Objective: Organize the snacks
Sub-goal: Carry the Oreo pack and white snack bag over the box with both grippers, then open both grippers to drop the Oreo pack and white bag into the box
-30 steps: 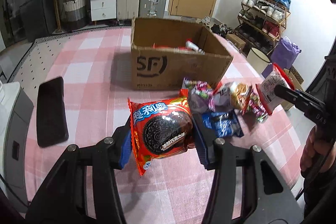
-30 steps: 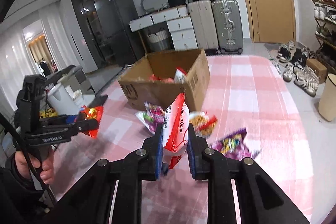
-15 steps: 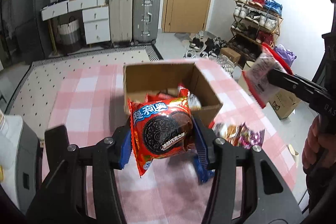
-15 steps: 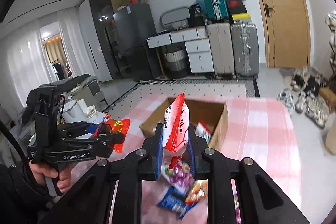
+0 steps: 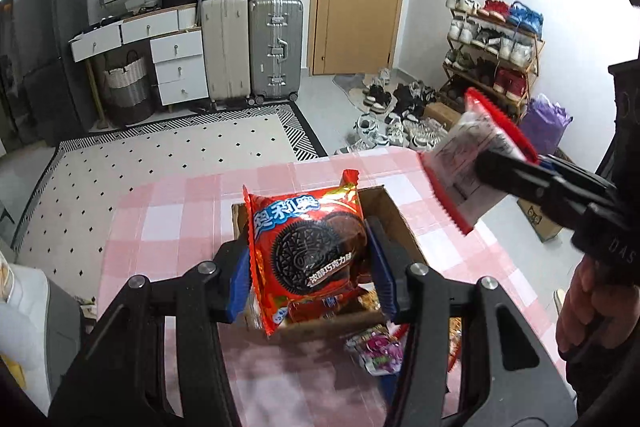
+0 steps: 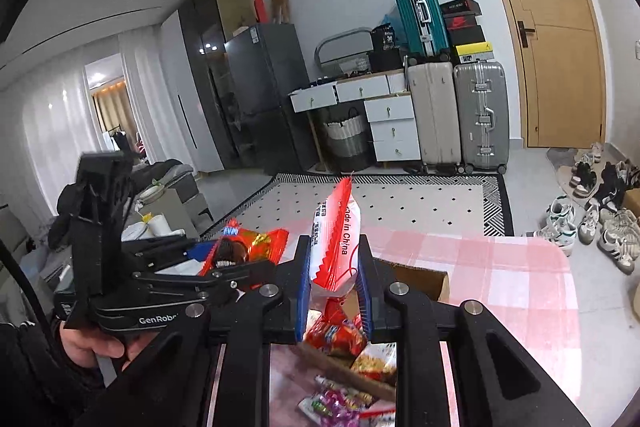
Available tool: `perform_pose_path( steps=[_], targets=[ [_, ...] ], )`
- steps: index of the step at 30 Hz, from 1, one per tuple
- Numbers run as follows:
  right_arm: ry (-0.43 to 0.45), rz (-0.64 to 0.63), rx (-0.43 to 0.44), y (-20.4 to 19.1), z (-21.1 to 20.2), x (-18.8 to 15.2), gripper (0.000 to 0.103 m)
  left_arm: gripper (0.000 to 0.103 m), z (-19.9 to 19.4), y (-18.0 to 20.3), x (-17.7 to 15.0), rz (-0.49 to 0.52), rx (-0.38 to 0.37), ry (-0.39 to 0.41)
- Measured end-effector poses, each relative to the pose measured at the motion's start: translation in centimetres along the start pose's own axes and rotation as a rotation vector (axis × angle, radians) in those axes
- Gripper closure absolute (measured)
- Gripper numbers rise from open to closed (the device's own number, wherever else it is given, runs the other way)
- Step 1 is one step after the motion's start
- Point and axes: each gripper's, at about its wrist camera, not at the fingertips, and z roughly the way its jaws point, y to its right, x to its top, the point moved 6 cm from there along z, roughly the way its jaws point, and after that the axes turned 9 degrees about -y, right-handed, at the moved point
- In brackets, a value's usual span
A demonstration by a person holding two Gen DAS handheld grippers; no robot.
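Left wrist view: the left tool (image 5: 308, 263) clamps a red Oreo packet (image 5: 306, 251) above the open cardboard box (image 5: 394, 215) on the pink checked tabletop (image 5: 168, 223); loose snacks (image 5: 376, 349) lie just beside the box.

Right wrist view: the right tool (image 6: 334, 287) pinches a red-and-white snack bag (image 6: 338, 239) upright over the same box (image 6: 424, 277).

Glossy wrappers, matt card and cloth

Shiny red foil cookie packet (image 5: 306, 251), glossy white-and-red plastic snack bag (image 6: 336, 247), matt brown cardboard box (image 5: 396, 223), pink checked cloth worktop (image 5: 168, 219).
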Motion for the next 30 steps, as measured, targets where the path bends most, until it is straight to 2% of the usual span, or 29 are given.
perform_pose_path(
  steps=[8, 17, 19, 20, 25, 27, 30],
  targets=[
    [-0.07, 0.021, -0.016, 2.0, 6.0, 0.6, 0.084, 0.055, 6.2, -0.7, 1.5, -0.02, -0.019, -0.072],
    [-0.148, 0.02, -0.039, 3.8, 11.8, -0.9, 0.083, 0.054, 13.1, 0.1, 0.4, -0.027, -0.057, -0.166],
    [-0.174, 0.022, -0.05, 4.1, 13.1, -1.5, 0.081, 0.044, 14.5, 0.2, 0.2, -0.018, -0.055, -0.201],
    [-0.183, 0.022, -0.056, 4.3, 13.6, -1.8, 0.078, 0.034, 14.9, 0.2, 0.1, -0.015, -0.051, -0.208],
    [-0.161, 0.031, -0.062, 5.2, 13.8, -2.4, 0.058, 0.031, 15.0, 0.2, 0.0, -0.008, -0.034, -0.176],
    [-0.142, 0.026, -0.065, 5.3, 13.1, -2.3, 0.057, 0.023, 14.2, 0.1, 0.0, -0.013, -0.036, -0.153],
    [-0.121, 0.023, -0.071, 4.8, 11.6, -2.5, 0.057, 0.023, 12.6, 0.2, -0.3, -0.016, -0.025, -0.128]
  ],
)
